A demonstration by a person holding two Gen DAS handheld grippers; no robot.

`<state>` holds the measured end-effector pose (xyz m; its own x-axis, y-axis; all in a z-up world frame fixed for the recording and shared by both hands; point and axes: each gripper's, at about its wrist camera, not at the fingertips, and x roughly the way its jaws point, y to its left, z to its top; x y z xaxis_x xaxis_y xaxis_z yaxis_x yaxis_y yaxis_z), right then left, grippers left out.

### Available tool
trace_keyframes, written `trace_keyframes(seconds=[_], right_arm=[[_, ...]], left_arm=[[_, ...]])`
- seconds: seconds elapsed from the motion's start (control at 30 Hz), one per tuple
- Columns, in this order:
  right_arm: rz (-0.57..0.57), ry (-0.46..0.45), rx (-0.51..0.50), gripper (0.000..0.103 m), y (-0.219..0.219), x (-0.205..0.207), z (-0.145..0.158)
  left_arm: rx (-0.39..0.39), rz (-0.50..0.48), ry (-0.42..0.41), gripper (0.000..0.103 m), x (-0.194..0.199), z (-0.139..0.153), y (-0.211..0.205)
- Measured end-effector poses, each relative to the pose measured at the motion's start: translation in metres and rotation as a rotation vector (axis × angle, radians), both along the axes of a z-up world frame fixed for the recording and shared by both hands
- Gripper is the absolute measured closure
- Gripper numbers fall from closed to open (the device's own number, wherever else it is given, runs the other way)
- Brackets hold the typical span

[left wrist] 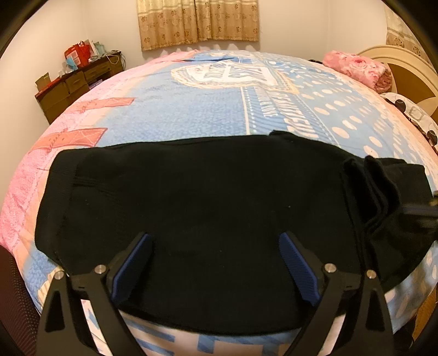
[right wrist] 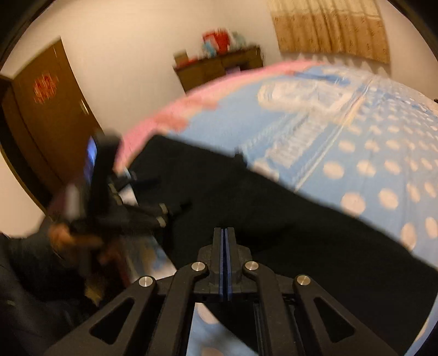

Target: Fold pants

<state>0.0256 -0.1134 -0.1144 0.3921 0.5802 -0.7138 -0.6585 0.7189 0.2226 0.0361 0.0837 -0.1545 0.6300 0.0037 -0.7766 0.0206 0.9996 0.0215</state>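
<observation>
Left gripper [left wrist: 216,263] fingers spread wide, gripping nothing, hovering over the near edge of the black pants [left wrist: 191,213]. Right gripper [right wrist: 225,247] fingers pressed together; whether cloth is pinched, cannot tell. Pants lie flat across the near side of the bed [left wrist: 191,109], right end bunched. Risk: bunched layers may drag and skew the fold. Blue-pink quilt; dresser [left wrist: 76,82] far left, curtain [left wrist: 198,23], pink blanket [left wrist: 358,69] far right.

Warm, yellowish indoor light filled both views, and fisheye bending bulged the bedspread [left wrist: 191,115] into a dome with dark vignetted corners. The left wrist view was sharp; around the bedspread [right wrist: 356,131] the right wrist view smeared with motion blur.
</observation>
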Motion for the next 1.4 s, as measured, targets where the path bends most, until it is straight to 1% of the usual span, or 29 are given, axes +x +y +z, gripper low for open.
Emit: trace_keyframes(seconds=[0.07, 0.17, 0.23, 0.27, 0.33, 0.47, 0.53, 0.57, 0.63, 0.7, 0.77, 0.8, 0.83, 0.87, 0.9, 0.93, 0.97, 1.13, 1.23, 1.3, 1.33, 1.37, 1.4], right_arm=[[-0.022, -0.047, -0.065, 0.101, 0.014, 0.007, -0.009], [-0.062, -0.027, -0.047, 0.101, 0.023, 0.032, -0.019], [-0.083, -0.029, -0.005, 0.101, 0.025, 0.040, -0.019], [-0.084, -0.021, -0.003, 0.101, 0.026, 0.042, -0.019], [-0.089, -0.036, -0.002, 0.101, 0.028, 0.040, -0.013], [-0.096, -0.065, 0.051, 0.101, 0.021, 0.033, -0.008], [-0.110, -0.023, 0.034, 0.101, 0.020, 0.040, -0.020], [-0.100, -0.019, 0.047, 0.100, 0.020, 0.041, -0.025], [-0.091, -0.030, 0.050, 0.100, 0.019, 0.042, -0.024], [-0.094, -0.026, 0.031, 0.100, 0.021, 0.040, -0.020], [-0.103, -0.042, 0.017, 0.100, 0.021, 0.034, -0.015], [-0.103, -0.059, 0.016, 0.096, 0.020, 0.029, -0.012], [-0.102, -0.071, 0.016, 0.081, 0.018, 0.024, -0.009], [-0.100, -0.074, 0.015, 0.068, 0.017, 0.021, -0.009], [-0.107, -0.081, 0.015, 0.043, 0.014, 0.017, -0.009], [-0.119, -0.093, 0.020, 0.038, 0.012, 0.014, -0.009], [-0.136, -0.105, 0.024, 0.038, 0.008, 0.010, -0.008], [-0.169, -0.106, 0.051, 0.038, -0.008, 0.001, -0.006], [-0.154, -0.050, 0.008, 0.038, -0.005, 0.007, -0.023], [-0.148, -0.083, 0.003, 0.038, -0.005, 0.003, -0.024], [-0.149, -0.079, 0.003, 0.038, -0.006, 0.002, -0.023], [-0.150, -0.073, 0.011, 0.038, -0.007, 0.002, -0.022], [-0.149, -0.076, 0.023, 0.038, -0.008, 0.001, -0.019]], left_arm=[[0.003, 0.000, -0.003, 0.006, 0.000, 0.000, 0.000], [0.007, -0.001, -0.005, 0.005, 0.001, 0.000, 0.001], [0.010, 0.000, -0.007, 0.004, 0.002, 0.000, 0.001], [0.011, 0.002, -0.008, 0.003, 0.001, -0.001, 0.001], [0.008, 0.003, -0.007, 0.002, 0.001, -0.001, 0.001], [0.010, 0.005, -0.009, 0.002, 0.001, -0.001, 0.002], [0.014, 0.008, -0.009, 0.001, 0.001, -0.001, 0.002], [0.014, 0.009, -0.011, 0.000, 0.001, -0.002, 0.003], [0.014, 0.012, -0.012, 0.000, 0.001, -0.002, 0.002], [0.012, 0.016, -0.013, 0.000, 0.002, -0.002, 0.003], [0.014, 0.016, -0.015, 0.000, 0.001, -0.003, 0.003], [0.014, 0.017, -0.015, 0.000, 0.001, -0.003, 0.002], [0.014, 0.019, -0.016, 0.000, 0.001, -0.003, 0.002], [0.014, 0.021, -0.016, 0.000, 0.001, -0.003, 0.002], [0.013, 0.022, -0.016, 0.000, 0.001, -0.003, 0.002], [0.012, 0.023, -0.016, 0.000, 0.001, -0.003, 0.002], [0.007, 0.026, -0.013, 0.000, 0.001, -0.003, 0.003], [0.001, 0.035, -0.008, 0.000, 0.000, -0.002, 0.003], [0.006, 0.032, -0.003, 0.000, 0.000, 0.000, 0.004], [0.020, 0.029, 0.005, 0.000, 0.001, 0.003, 0.006], [0.038, 0.035, 0.007, 0.000, 0.002, 0.007, 0.010], [0.063, 0.062, -0.003, 0.000, 0.002, 0.013, 0.020], [0.072, 0.089, -0.018, 0.000, 0.002, 0.020, 0.030]])
